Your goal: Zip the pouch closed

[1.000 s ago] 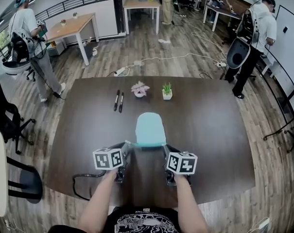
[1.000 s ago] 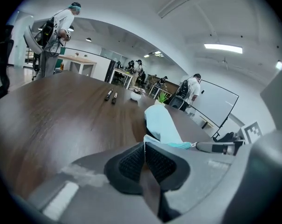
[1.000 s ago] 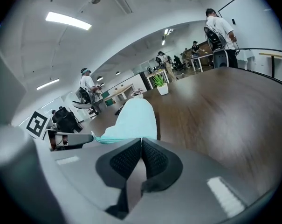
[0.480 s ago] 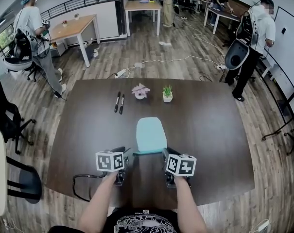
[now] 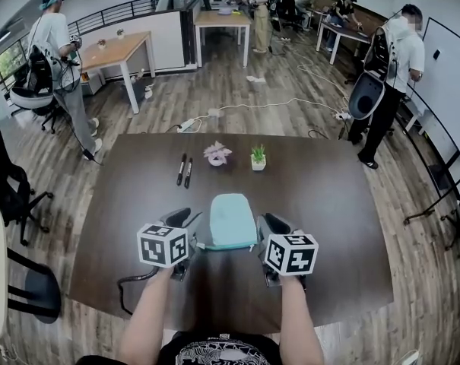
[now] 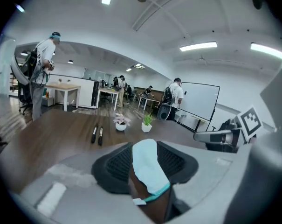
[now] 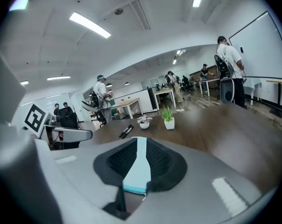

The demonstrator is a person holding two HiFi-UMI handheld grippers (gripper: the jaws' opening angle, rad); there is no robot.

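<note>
While forearms reach forward, left gripper (image 5: 182, 219) and right gripper (image 5: 274, 223) pinch the pouch (image 5: 231, 219).

Dark wood surface (image 5: 328, 204): two black pens (image 5: 182, 169) lie side by side, approx. parallel, near the far edge, left of centre. Right of them, mid far edge, a small white pot w/ pink flower (image 5: 216, 154); just beside it (not touching) a small white pot w/ green plant (image 5: 258, 158). Black cable (image 5: 128, 281) loops at the near left corner. On the wood floor (image 5: 237, 90) beyond the far edge: white power strip (image 5: 188, 125) w/ cord. Bkgd: light wood table (image 5: 112, 44), whiteboard (image 5: 454, 67) at right, several persons standing, black chair (image 5: 9, 181) off the left edge.
</note>
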